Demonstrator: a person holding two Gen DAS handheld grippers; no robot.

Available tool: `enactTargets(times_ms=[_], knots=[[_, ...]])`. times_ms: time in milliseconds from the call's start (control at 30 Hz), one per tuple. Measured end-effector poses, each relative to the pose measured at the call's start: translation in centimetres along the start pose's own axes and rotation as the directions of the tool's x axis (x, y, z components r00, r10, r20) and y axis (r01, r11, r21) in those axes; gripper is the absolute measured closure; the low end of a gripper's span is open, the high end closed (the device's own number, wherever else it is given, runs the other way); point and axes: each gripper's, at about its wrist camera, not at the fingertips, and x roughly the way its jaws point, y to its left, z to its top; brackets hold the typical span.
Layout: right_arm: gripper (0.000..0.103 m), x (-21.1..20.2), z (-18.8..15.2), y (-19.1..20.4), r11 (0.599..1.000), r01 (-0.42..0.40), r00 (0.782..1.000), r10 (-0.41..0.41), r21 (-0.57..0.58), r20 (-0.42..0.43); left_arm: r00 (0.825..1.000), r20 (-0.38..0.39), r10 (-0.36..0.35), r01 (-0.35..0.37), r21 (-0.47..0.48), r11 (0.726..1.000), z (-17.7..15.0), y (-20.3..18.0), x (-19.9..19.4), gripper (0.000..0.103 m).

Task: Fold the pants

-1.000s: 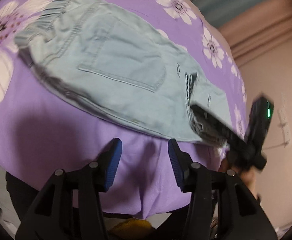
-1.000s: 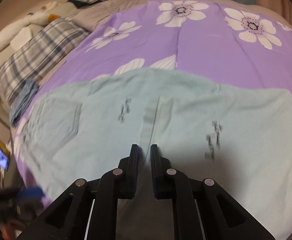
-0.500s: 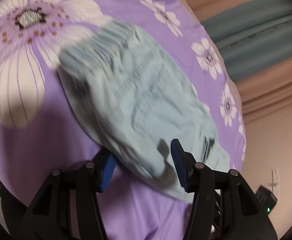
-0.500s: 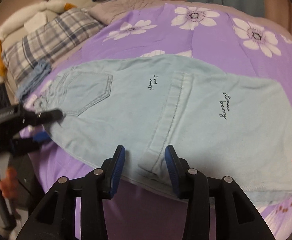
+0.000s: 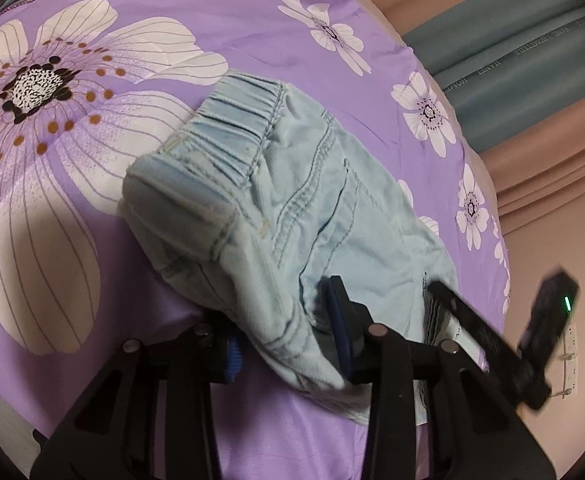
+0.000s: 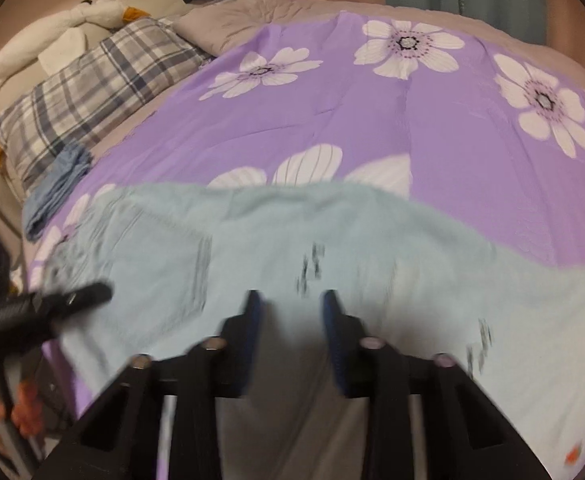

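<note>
Pale blue denim pants (image 5: pixel 332 208) lie on the purple flowered bedspread (image 5: pixel 92 240), elastic waistband (image 5: pixel 228 124) towards the far left. My left gripper (image 5: pixel 282 316) is closing on the near edge by the waist, and the bunched cloth fills the gap between its blue pads (image 5: pixel 340 320). In the right wrist view the pants (image 6: pixel 372 240) spread wide and blurred. My right gripper (image 6: pixel 291 296) hovers over their near edge, jaws closing, a gap still showing and shadowed cloth below. The right gripper (image 5: pixel 436 292) also shows at the pants' far end, and the left gripper (image 6: pixel 72 300) with a hand (image 6: pixel 4 412).
A plaid pillow (image 6: pixel 92 92), a white and orange plush toy (image 6: pixel 92 12) and a folded blue cloth (image 6: pixel 56 192) lie at the bed's left end. Teal and pink curtains (image 5: pixel 512 52) hang behind. The bedspread's edge drops off just under both grippers.
My left gripper moved from the bare bed edge onto the pants' waist edge and narrowed around it. My right gripper opened near the leg hem, then slid in over the pants with narrower jaws.
</note>
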Motion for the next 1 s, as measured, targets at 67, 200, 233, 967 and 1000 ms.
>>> enactTargets(times_ms=[67, 200, 233, 967, 1000], knots=[[0.093, 1.7, 1.4, 0.0, 0.997, 0.075, 0.997, -0.075, -0.012, -0.008, 1.000, 0.003, 0.011, -0.011, 0.021, 1.000, -0.1, -0.2, 0.0, 0.066], [0.099, 3.1, 1.8, 0.2, 0.994, 0.105, 0.993, -0.105, -0.004, -0.046, 1.000, 0.003, 0.018, -0.018, 0.033, 0.999, -0.1, -0.5, 0.3, 0.066], [0.099, 3.1, 1.3, 0.5, 0.995, 0.103, 0.993, -0.103, -0.013, -0.063, 1.000, 0.001, 0.018, -0.018, 0.034, 0.999, -0.1, -0.4, 0.3, 0.066], [0.099, -4.8, -9.2, 4.4, 0.998, 0.014, 0.995, -0.019, -0.054, -0.097, 0.995, 0.037, 0.093, -0.098, 0.178, 0.979, 0.2, -4.6, -1.6, 0.074], [0.099, -5.7, -9.0, 4.3, 0.999, -0.031, 0.997, 0.029, -0.034, -0.070, 0.995, 0.043, 0.086, -0.093, 0.188, 0.978, 0.2, -4.9, -1.9, 0.074]])
